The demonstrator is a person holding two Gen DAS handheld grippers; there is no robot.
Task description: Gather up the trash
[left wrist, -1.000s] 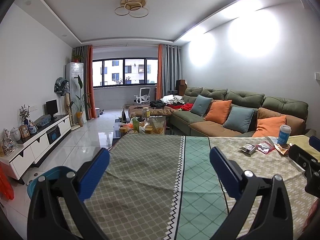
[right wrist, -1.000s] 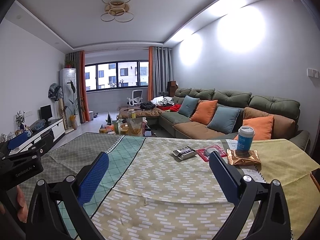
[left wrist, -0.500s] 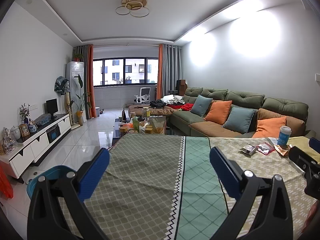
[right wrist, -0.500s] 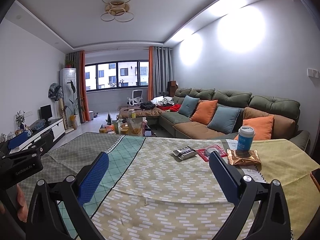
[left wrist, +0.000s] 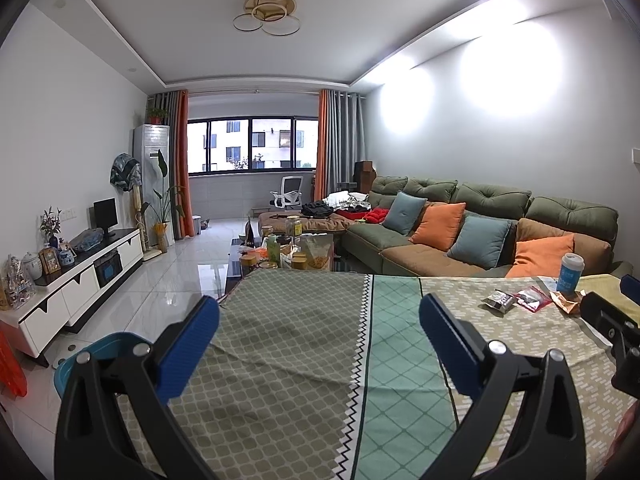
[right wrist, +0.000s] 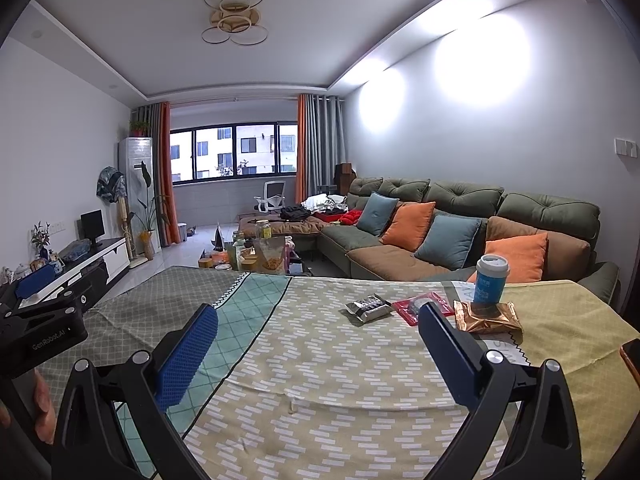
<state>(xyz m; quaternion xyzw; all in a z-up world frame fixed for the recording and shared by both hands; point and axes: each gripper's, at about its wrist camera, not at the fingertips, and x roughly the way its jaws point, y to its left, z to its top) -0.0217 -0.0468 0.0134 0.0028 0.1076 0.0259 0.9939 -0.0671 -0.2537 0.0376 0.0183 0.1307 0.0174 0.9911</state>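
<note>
Trash lies on the table's far right: a grey-black wrapper [right wrist: 369, 306], a red packet [right wrist: 420, 306], a crumpled gold wrapper [right wrist: 489, 318] and a blue paper cup [right wrist: 490, 280] standing on it. In the left wrist view they show as the wrapper [left wrist: 498, 302], packet [left wrist: 533, 298] and cup [left wrist: 569, 274]. My right gripper [right wrist: 318, 330] is open and empty, short of the trash. My left gripper [left wrist: 319, 326] is open and empty over the table's left part. A blue bin [left wrist: 105, 348] stands on the floor left of the table.
The table wears a patterned green and yellow cloth [right wrist: 320, 360]. A sofa with cushions [right wrist: 460, 224] runs behind it on the right. A cluttered coffee table [left wrist: 280, 252] and a TV cabinet [left wrist: 80, 276] lie beyond. A phone edge [right wrist: 632, 356] shows at far right.
</note>
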